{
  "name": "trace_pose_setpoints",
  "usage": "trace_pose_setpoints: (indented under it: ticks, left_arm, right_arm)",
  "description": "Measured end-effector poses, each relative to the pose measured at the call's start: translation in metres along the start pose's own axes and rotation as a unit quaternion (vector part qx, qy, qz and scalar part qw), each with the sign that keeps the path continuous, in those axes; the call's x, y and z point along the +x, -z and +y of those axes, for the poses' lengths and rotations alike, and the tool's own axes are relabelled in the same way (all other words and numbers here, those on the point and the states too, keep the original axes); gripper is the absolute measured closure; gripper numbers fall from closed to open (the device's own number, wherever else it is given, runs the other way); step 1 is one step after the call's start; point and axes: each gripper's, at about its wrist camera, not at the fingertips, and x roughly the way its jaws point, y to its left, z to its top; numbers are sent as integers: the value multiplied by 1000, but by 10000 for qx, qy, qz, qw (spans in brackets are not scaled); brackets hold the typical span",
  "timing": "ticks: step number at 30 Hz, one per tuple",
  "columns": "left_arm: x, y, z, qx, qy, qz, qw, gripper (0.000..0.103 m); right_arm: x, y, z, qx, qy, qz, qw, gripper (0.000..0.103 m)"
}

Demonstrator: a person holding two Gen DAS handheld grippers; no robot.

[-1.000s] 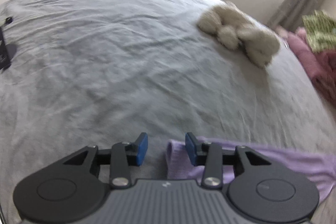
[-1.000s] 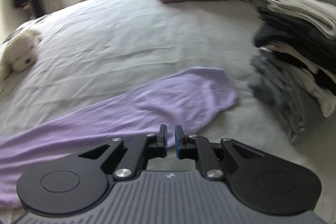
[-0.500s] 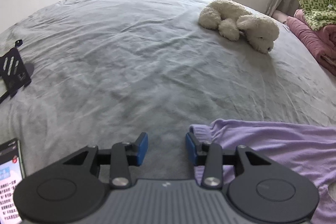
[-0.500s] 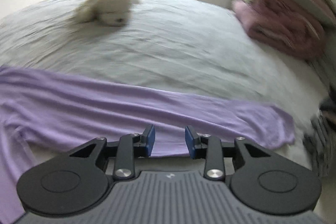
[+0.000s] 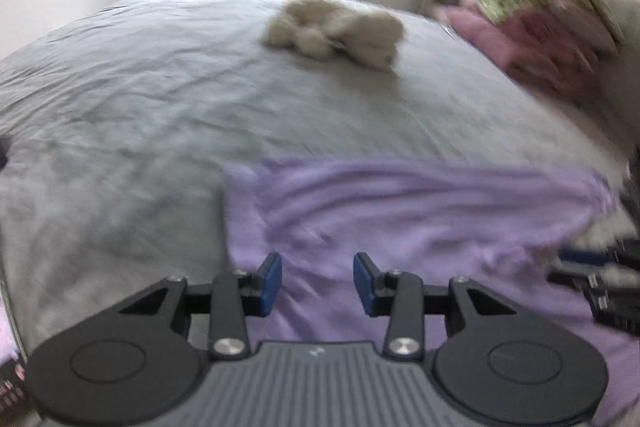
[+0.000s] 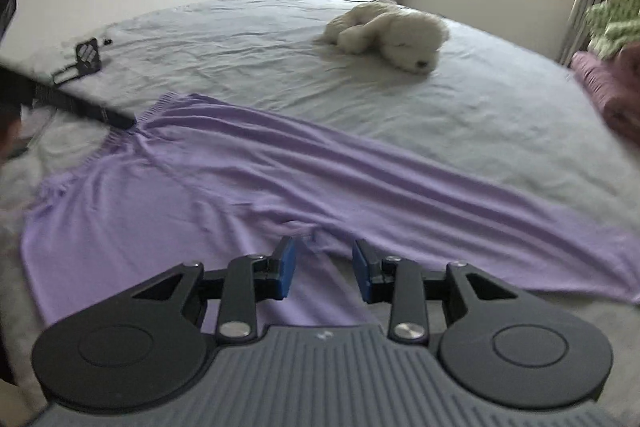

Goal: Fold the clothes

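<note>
Right now, a thin purple cloth garment (image 6: 280, 187) is spread flat across a big bed with a wrinkled grey sheet (image 6: 248, 55). It is seen best from the right wrist, where it runs from the left side down to the lower right. Its right end is cut off by the edge of that picture.

The right gripper (image 6: 323, 269) is held just above the near part of the purple garment. Its blue pads (image 6: 286, 267) are spread apart, having opened within the past second, and nothing is pinched between them. Only purple cloth is seen in the gap, lying below.

The left gripper (image 5: 317, 284) is also held over the purple garment (image 5: 400, 211). Its blue pads (image 5: 270, 283) are spread apart too, and nothing is gripped. The left wrist picture is very blurred, so folds and edges are hard to make out. At its right edge, a dark shape with a blue bit is cut off; it cannot be told for sure what it is.

A fluffy white toy dog (image 6: 392, 31) is lying far back on the sheet, well apart from the garment. A small black flat stand (image 6: 86, 57) is seen near the left. A stack of pink and green folded things (image 5: 552, 27) is blurred at the far right.
</note>
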Motion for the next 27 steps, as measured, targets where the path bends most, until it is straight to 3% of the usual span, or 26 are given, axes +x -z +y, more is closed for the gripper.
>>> trace_pose_setpoints:
  ticks: [3, 5, 14, 18, 21, 27]
  left_arm:
    - [12, 15, -3, 74, -190, 336, 9992, 63]
    - [12, 19, 2, 4, -168, 348, 9993, 64]
    - [-7, 32, 9, -232, -147, 409, 9988, 69]
    - [-36, 41, 17, -466, -215, 254, 9984, 68]
    - [-60, 49, 19, -499, -392, 51, 9980, 68]
    - [-70, 68, 23, -1214, -344, 245, 9917, 68]
  right_arm:
    - [10, 10, 9, -55, 12, 385, 9992, 72]
    - [14, 21, 9, -36, 78, 552, 9984, 77]
    - [2, 35, -2, 192, 263, 648, 9974, 77]
    - [-21, 41, -6, 397, 520, 426, 9969, 77]
    - [-45, 46, -20, 899, 652, 208, 9936, 74]
    - [-81, 73, -53, 2010, 1107, 185, 9731, 69]
